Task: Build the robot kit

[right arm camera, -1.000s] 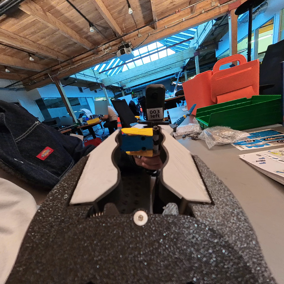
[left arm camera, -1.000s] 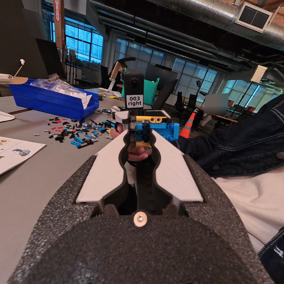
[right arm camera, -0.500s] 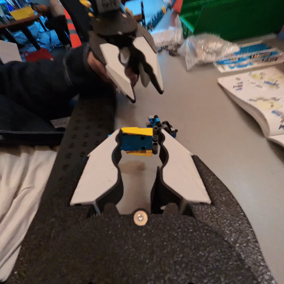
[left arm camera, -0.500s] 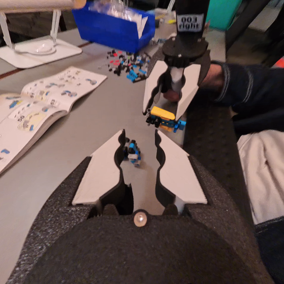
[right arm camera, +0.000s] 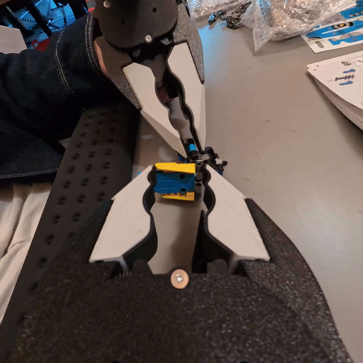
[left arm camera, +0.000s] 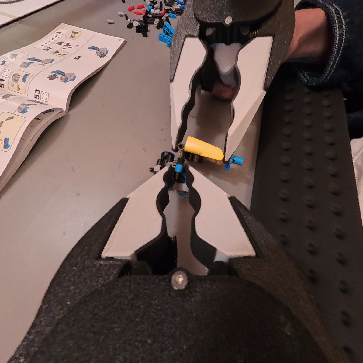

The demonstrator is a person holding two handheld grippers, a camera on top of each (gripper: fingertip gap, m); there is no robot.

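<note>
My left gripper (left arm camera: pixel 178 170) is shut on a small blue and black brick assembly (left arm camera: pixel 179 177) that rests low on the grey table (left arm camera: pixel 110 157). My right gripper (right arm camera: pixel 178 168) is shut on a larger yellow and blue brick assembly (right arm camera: pixel 173 182), held just above the table. The two assemblies touch or nearly touch, tip to tip. In the left wrist view the right gripper (left arm camera: pixel 200 155) points down at me with the yellow piece (left arm camera: pixel 203 150) between its tips. In the right wrist view the left gripper (right arm camera: pixel 193 151) comes in from the top with the small assembly (right arm camera: pixel 208 157).
An open instruction booklet (left arm camera: pixel 49 68) lies to the left, and a pile of loose small bricks (left arm camera: pixel 153 15) lies beyond it. A black perforated mat (left arm camera: pixel 304 176) runs along the table edge. Clear plastic bags (right arm camera: pixel 275 19) and more booklets (right arm camera: pixel 343 88) lie on the right. The tips of both grippers are at nearly the same place.
Both grippers came down from mid-air to the table. My left gripper let go of the yellow and blue assembly, opened over the small assembly and has closed on it. The right gripper brought its assembly up against it.
</note>
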